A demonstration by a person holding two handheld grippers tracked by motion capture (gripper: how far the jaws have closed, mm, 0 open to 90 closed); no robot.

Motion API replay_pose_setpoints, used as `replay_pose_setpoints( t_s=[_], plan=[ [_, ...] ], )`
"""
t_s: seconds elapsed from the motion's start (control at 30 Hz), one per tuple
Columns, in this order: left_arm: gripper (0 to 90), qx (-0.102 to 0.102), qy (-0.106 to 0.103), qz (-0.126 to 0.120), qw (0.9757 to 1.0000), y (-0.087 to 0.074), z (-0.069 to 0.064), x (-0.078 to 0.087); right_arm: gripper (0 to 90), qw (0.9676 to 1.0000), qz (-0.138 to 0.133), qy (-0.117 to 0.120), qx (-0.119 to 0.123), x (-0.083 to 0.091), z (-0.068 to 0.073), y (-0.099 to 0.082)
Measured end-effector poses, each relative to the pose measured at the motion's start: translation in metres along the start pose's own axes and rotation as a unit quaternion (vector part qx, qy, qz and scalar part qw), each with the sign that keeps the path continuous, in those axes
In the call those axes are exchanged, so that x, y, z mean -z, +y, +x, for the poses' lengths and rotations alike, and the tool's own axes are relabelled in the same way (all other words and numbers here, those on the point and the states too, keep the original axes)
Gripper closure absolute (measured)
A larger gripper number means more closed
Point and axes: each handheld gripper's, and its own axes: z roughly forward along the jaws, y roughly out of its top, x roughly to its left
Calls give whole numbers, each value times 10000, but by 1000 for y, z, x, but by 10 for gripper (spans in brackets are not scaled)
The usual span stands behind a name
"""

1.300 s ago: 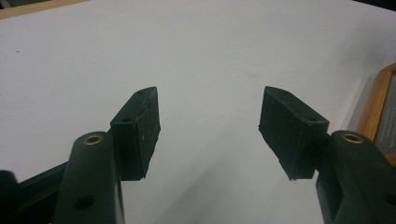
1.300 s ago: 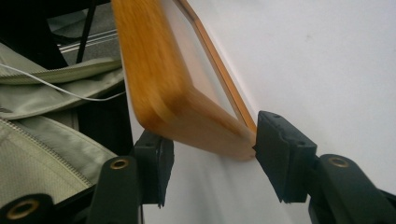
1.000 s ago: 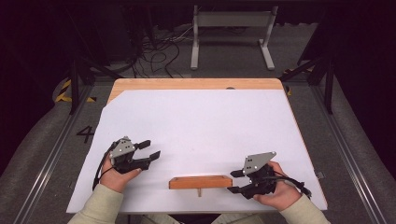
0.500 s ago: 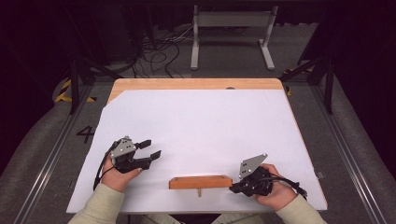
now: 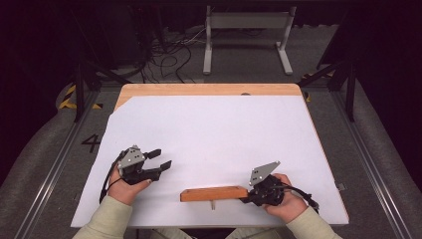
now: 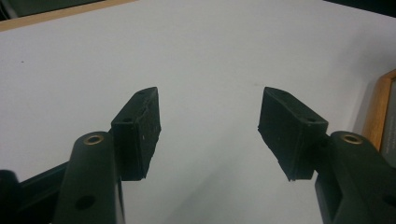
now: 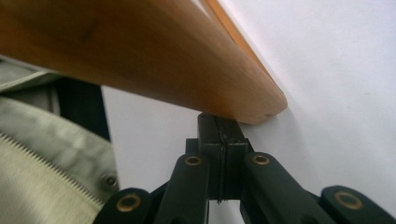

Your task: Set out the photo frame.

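A long orange-brown wooden block (image 5: 214, 193) lies near the front edge of the white sheet (image 5: 214, 134), with a small peg showing under its middle. My right gripper (image 5: 245, 199) is at the block's right end, held tilted. In the right gripper view its jaws (image 7: 219, 123) are shut pad against pad with nothing between them, and their tips are tucked just under the block's rounded end (image 7: 140, 51). My left gripper (image 5: 163, 158) rests on the sheet at the front left, apart from the block. Its jaws (image 6: 210, 126) stand open over bare white sheet.
The sheet covers a wooden table (image 5: 209, 89) whose bare strip shows along the back. A metal stand (image 5: 246, 35) and cables (image 5: 164, 50) are on the floor beyond. A wood-edged piece (image 6: 376, 112) shows at the right of the left gripper view. A zipped sleeve (image 7: 46, 163) is close by.
My right gripper has tipped over and moved in against the block's right end, its grey plate now slanted. The left gripper and the block have stayed where they were.
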Motion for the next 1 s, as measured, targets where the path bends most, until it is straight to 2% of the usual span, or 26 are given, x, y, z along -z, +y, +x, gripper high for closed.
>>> replay_pose_setpoints(
  t_s=[0.13,0.17,0.33,0.63,0.77,1.0],
  plan=[
    [394,-11,-19,-95,10000,-1,-1,0,900,9996,-127,-173,-185,-1,-7,5],
    [393,-72,-8,-107,9999,0,0,1,900,9992,-192,-207,-286,-1,-10,7],
    [391,-44,-30,-145,9999,-1,0,3,900,9973,-360,-279,-569,-6,-23,18],
    [391,-62,-26,-98,9999,-2,0,5,900,9942,-528,-388,-847,-16,-42,39],
    [391,-55,-13,-88,9999,-2,0,6,900,9923,-605,-340,-1028,-22,-51,47],
    [385,-38,25,-36,10000,-3,1,7,900,9903,-641,-395,-1170,-29,-65,62]
  ],
)
